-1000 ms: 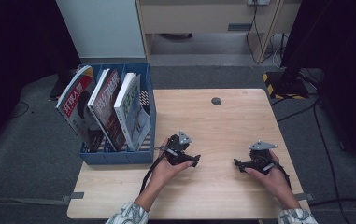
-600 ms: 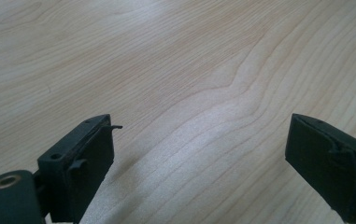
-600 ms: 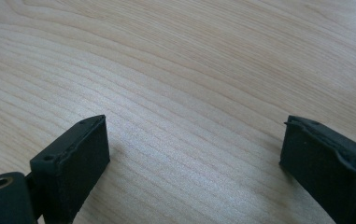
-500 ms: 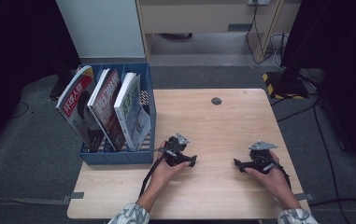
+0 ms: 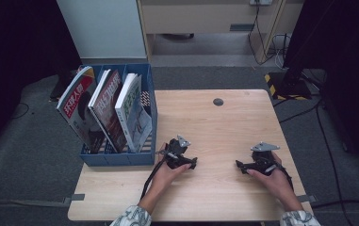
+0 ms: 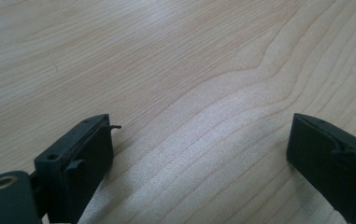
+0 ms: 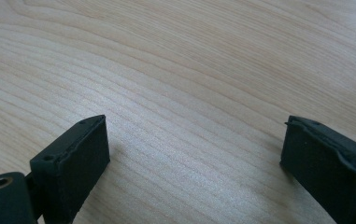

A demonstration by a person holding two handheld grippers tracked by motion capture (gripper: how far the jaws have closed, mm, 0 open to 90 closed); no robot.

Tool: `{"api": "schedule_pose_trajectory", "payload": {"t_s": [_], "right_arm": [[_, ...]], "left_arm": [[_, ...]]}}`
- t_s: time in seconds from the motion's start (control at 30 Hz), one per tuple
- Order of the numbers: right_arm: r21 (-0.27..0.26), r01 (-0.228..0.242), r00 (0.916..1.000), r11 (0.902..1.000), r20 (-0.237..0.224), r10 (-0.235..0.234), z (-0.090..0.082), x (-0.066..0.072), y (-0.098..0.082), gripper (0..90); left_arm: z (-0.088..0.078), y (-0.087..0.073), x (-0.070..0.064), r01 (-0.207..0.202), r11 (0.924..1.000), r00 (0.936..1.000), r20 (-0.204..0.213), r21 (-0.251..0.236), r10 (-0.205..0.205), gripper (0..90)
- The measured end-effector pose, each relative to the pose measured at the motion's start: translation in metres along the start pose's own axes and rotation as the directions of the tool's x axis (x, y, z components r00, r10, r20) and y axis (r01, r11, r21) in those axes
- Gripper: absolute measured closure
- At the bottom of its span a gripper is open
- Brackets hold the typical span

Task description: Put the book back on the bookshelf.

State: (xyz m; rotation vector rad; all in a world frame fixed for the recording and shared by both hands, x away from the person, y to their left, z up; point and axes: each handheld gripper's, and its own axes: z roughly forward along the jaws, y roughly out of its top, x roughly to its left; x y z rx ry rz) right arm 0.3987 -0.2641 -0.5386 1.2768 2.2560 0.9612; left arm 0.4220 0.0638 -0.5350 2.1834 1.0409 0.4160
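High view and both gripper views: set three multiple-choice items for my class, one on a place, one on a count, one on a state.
1. Where does the blue file rack stand on the table?
A. its left side
B. its right side
C. its near middle

2. How many magazines stand in the rack?
A. one
B. three
C. five

3. How are the left tongs and the right tongs set?
A. both shut
B. one shut on a magazine
C. both open over bare wood

Key: 1 A, the rack sits at the left edge in the high view. 2 B, three covers lean there. 3 C, each gripper view shows jaws wide apart with nothing between.
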Motion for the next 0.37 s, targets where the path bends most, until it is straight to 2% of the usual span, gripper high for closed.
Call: {"api": "schedule_pose_trajectory", "payload": {"t_s": [0.07, 0.37], "right_arm": [[-0.003, 0.000, 1.0000, 1.0000, 0.002, 0.000, 0.0002, 0.0004, -0.0001, 8.0], [0.002, -0.002, 1.0000, 1.0000, 0.003, 0.002, 0.0002, 0.0021, 0.0002, 7.2]], "left_arm": [[0.0004, -0.0028, 0.0008, 0.001, 0.9998, 1.0000, 0.001, -0.022, -0.001, 4.6], [0.0003, -0.0032, 0.0021, 0.001, 0.9998, 1.0000, 0.008, -0.021, -0.001, 3.9]]}}
